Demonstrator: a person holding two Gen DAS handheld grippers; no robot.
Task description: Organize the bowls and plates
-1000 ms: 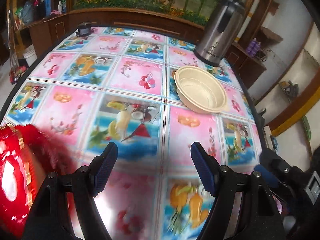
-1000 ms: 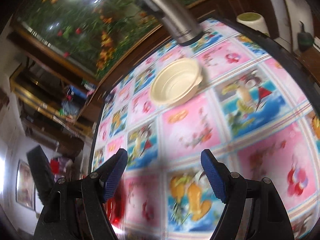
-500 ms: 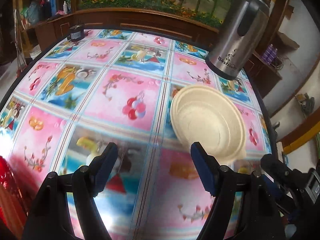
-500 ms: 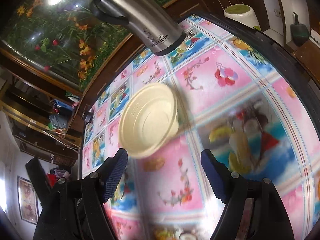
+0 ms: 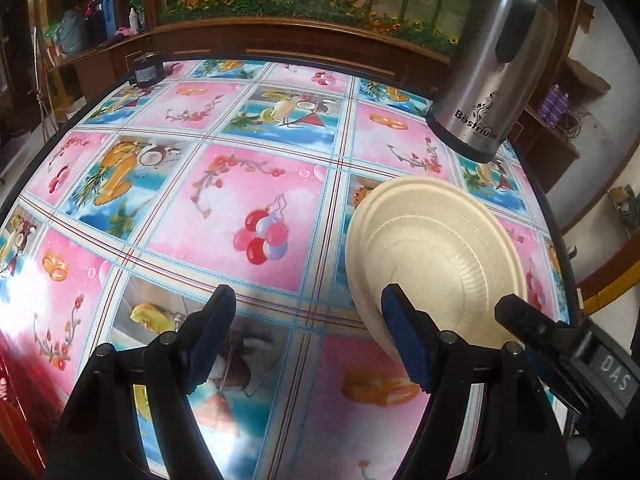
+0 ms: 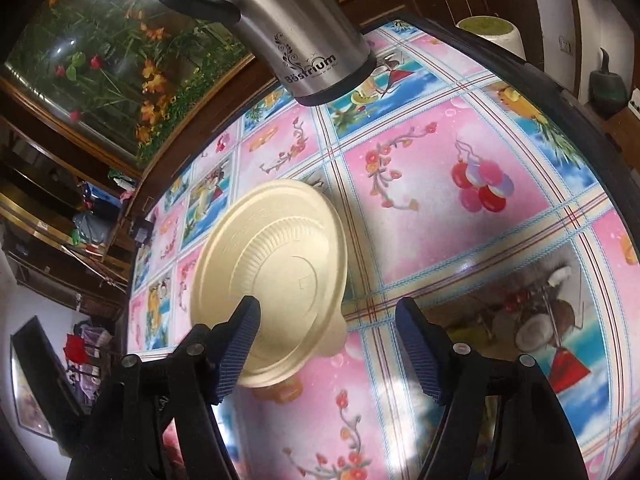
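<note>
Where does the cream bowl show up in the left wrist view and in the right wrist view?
Left wrist view: cream bowl sits right of centre, behind the right-side finger.
Right wrist view: the bowl sits left of centre, behind the left-side finger.
Shared landmark: the steel flask stands just beyond it in both.

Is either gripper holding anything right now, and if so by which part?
Nothing is held. The right gripper has just been closing, its left finger overlapping the cream bowl rim without a visible grip. The left gripper is empty.
</note>
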